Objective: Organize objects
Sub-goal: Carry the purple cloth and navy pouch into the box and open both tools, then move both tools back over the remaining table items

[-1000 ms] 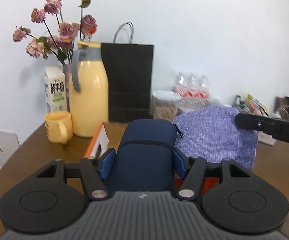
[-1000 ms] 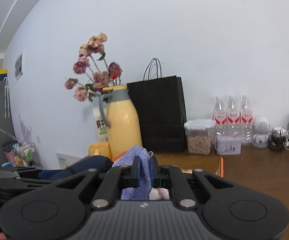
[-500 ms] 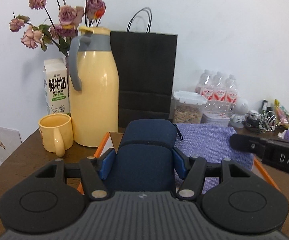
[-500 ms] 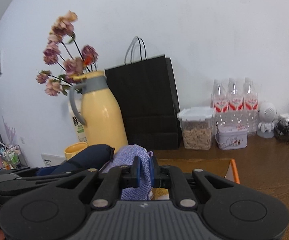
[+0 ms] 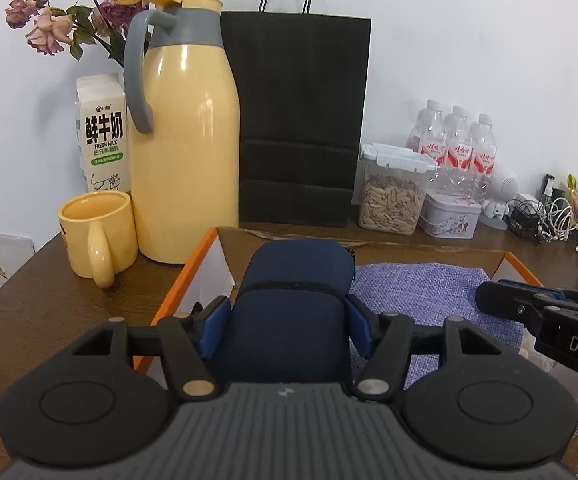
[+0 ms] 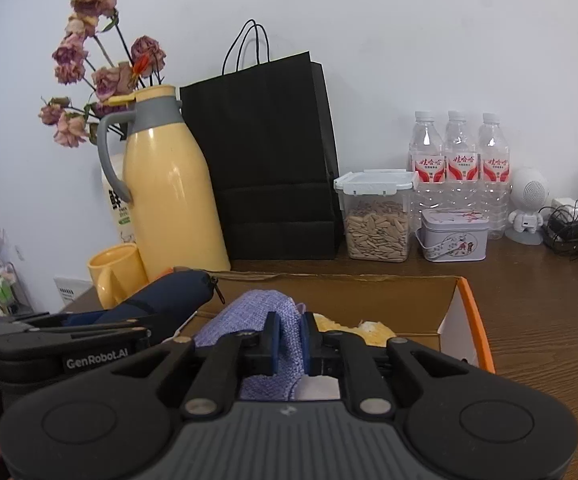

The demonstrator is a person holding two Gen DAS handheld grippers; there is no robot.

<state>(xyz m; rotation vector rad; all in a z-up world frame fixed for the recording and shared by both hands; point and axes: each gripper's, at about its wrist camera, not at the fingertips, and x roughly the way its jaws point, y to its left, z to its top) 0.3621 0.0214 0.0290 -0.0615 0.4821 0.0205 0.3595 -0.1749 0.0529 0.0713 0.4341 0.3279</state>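
My left gripper (image 5: 287, 326) is shut on a navy blue zip case (image 5: 301, 264), its blue pads pressing both sides, over the left part of an open cardboard box with an orange rim (image 5: 193, 264). A purple woven cloth (image 5: 429, 292) lies spread in the box beside the case. In the right wrist view my right gripper (image 6: 289, 340) has a fold of that purple cloth (image 6: 257, 304) between its pads, and its jaws are opening. The navy case (image 6: 169, 292) and left gripper (image 6: 69, 336) show at its left. Something yellow (image 6: 369, 328) lies deeper in the box (image 6: 473, 320).
Behind the box stand a yellow thermos jug (image 5: 185, 152), a yellow mug (image 5: 97, 236), a milk carton (image 5: 101, 136), dried flowers (image 5: 89, 12) and a black paper bag (image 5: 301, 120). A seed container (image 6: 377, 220), a tin (image 6: 453, 236), water bottles (image 6: 457, 160) and cables (image 6: 569, 228) lie further right.
Both grippers have moved forward and down to the box, so jug and bag loom larger. The purple cloth now lies lower and flatter in the box. The right pads stand slightly wider.
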